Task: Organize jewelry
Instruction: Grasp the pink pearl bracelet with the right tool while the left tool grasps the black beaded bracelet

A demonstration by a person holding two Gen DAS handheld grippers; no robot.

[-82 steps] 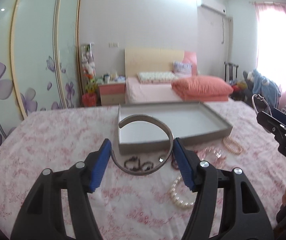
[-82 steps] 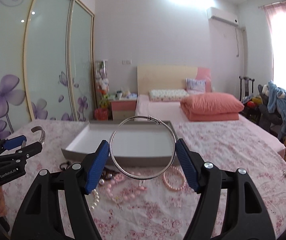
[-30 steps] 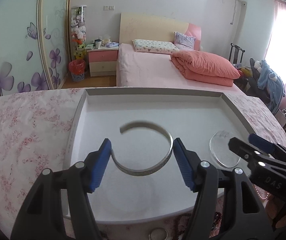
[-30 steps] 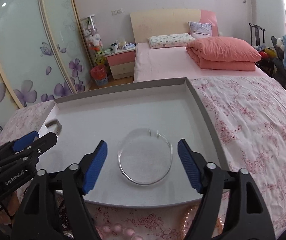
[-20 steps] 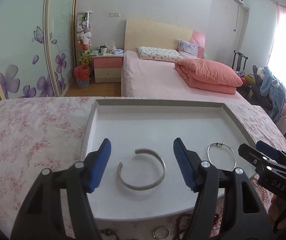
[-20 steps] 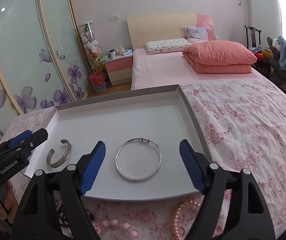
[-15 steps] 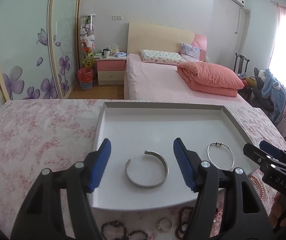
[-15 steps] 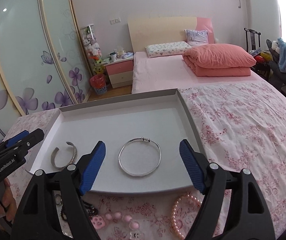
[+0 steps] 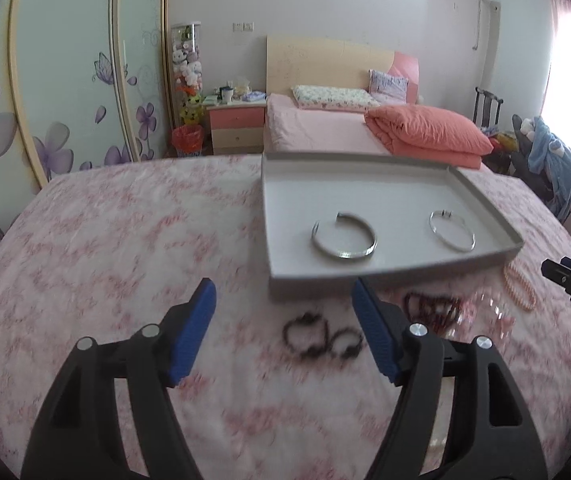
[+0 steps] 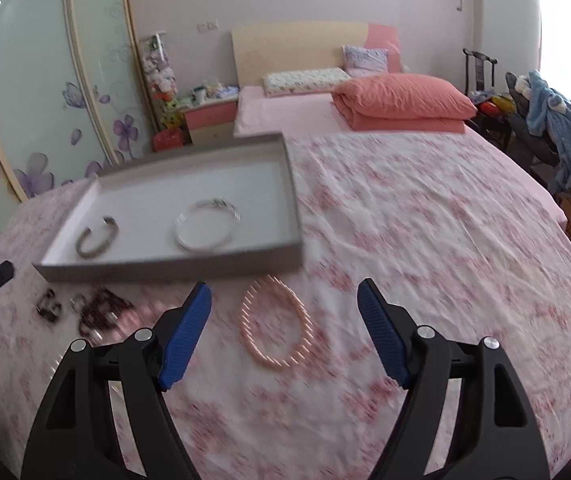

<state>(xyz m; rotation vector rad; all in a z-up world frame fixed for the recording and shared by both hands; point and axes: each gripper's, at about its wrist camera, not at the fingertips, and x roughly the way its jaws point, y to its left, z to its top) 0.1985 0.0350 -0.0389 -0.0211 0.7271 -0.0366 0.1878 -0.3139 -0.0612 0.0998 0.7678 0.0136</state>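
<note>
A grey tray (image 9: 397, 270) with a white floor stands on the pink flowered cloth; it also shows in the right wrist view (image 10: 173, 270). In it lie a wide silver cuff (image 9: 344, 236) (image 10: 97, 242) and a thin silver bangle (image 9: 452, 230) (image 10: 207, 230). My left gripper (image 9: 283, 316) is open and empty, in front of the tray's near left corner, above dark bead bracelets (image 9: 321, 338). My right gripper (image 10: 284, 316) is open and empty above a pink pearl bracelet (image 10: 274, 326).
More loose jewelry lies before the tray: dark red beads (image 9: 433, 310) (image 10: 101, 308), small dark pieces (image 10: 47, 304), and pink pearls (image 9: 519, 286). A bed with an orange quilt (image 9: 425, 132) stands behind the table. Sliding flower-print doors (image 9: 65, 80) are on the left.
Both grippers let go of their bracelets in the tray, then drew back and apart. The cuff and bangle now lie in the tray and both grippers hover over the loose jewelry.
</note>
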